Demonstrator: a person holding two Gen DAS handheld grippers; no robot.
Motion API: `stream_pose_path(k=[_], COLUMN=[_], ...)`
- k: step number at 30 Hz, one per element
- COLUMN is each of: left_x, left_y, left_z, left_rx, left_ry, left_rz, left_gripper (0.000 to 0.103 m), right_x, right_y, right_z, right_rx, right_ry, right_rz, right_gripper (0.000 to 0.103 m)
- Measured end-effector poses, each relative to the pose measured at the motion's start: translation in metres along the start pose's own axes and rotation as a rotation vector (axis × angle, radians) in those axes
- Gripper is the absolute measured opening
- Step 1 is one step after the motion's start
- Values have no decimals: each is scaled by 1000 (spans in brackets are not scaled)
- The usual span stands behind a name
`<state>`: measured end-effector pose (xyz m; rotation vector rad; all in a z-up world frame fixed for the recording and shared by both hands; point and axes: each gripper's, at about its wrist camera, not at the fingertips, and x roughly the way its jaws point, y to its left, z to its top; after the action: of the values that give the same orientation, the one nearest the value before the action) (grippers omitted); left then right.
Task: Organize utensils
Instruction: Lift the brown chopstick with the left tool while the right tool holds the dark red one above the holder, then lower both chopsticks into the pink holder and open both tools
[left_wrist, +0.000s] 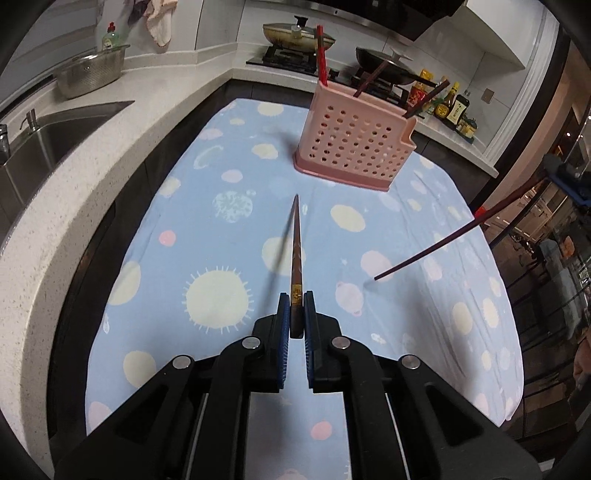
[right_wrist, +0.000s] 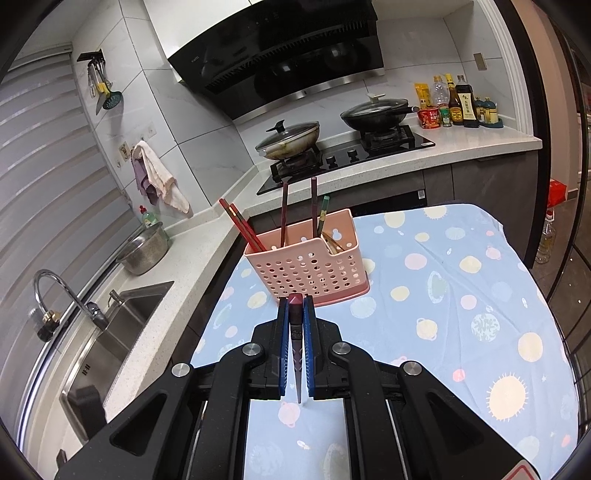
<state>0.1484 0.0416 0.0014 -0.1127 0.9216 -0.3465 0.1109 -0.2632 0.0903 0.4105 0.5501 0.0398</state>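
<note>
Two chopsticks gripped, both short of the holder.
Left gripper (left_wrist: 295, 310) clamps a brown chopstick (left_wrist: 296, 251) near its thick end; right gripper (right_wrist: 295, 314) clamps a maroon chopstick (right_wrist: 294, 325) likewise. Pink utensil holder (right_wrist: 306, 266) stands at the table's far edge. Judged light, stiff, slippery: grip the thick end.

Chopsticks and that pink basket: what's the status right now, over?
Left gripper shut on a brown chopstick, tip forward. Right gripper shut on a dark chopstick, tip at the cloth. Pink basket ahead, several chopsticks in. Path clear.
</note>
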Motion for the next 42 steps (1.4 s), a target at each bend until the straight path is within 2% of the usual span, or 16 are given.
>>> stream_pose_path(k=[9,16,21,32,36,42], left_x=[-37,-53,-63,-81,-66,-28], left_y=[-19,-36,-49,-78,-86,-89], left_z=[62,118,156,263,288,300], left_rx=[9,19,43,78,94,118], left_ry=[-154,-256,-322,-529,-550,-505], left_rz=[-25,-55,-69,-97,-71,-26], left_gripper=[7,7,7,7,7,7], right_x=[-3,5,18,52,74,117], right_y=[-2,1,-2,10,10,7], right_z=[27,66,88,164,182,181], right_rx=[-2,-33,-26,-22,-17,-32], right_ry=[-57,-131,-148,-255,-259,-196], right_rz=[38,49,64,87,78,40], right_gripper=[7,7,7,7,7,7])
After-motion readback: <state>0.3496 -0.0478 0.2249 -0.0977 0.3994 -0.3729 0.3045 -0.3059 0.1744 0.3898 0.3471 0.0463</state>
